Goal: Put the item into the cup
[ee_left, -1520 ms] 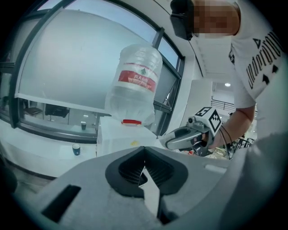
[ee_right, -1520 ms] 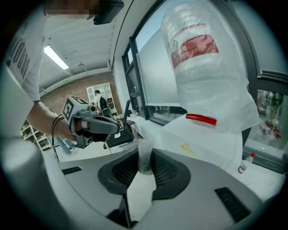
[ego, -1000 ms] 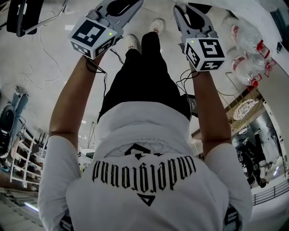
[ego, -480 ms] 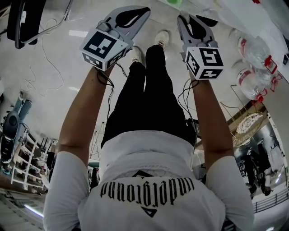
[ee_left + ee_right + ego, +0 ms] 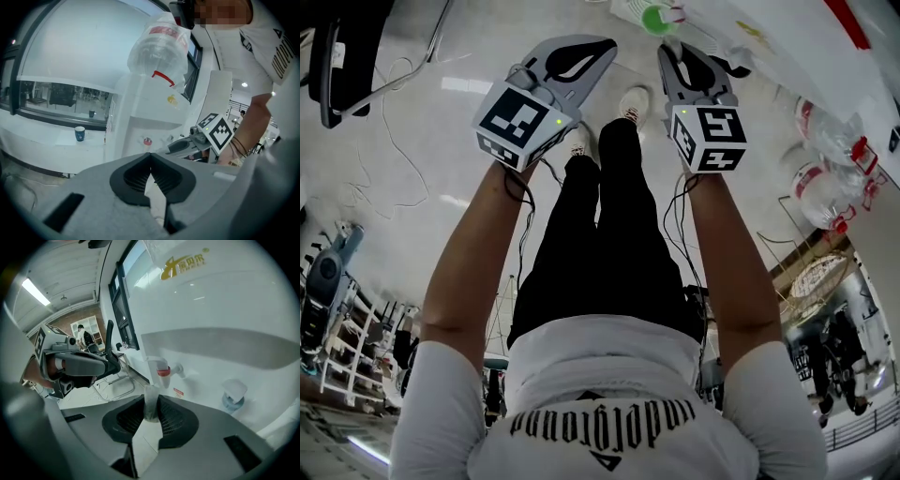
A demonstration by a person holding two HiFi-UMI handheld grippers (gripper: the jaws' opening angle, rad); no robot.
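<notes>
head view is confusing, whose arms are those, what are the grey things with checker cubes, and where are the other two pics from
No robot here: a person holds a grey tool with tongs in each hand, and the checkered cubes are part of those tools. The head view is from a camera on the person's head, looking down their arms. The other two come from cameras riding on each tool, looking along its tongs. The left tongs are closed on nothing; beyond stand a water dispenser and a blue cup on a ledge. The right tongs pinch a small pale packet, with a red tap ahead.
</notes>
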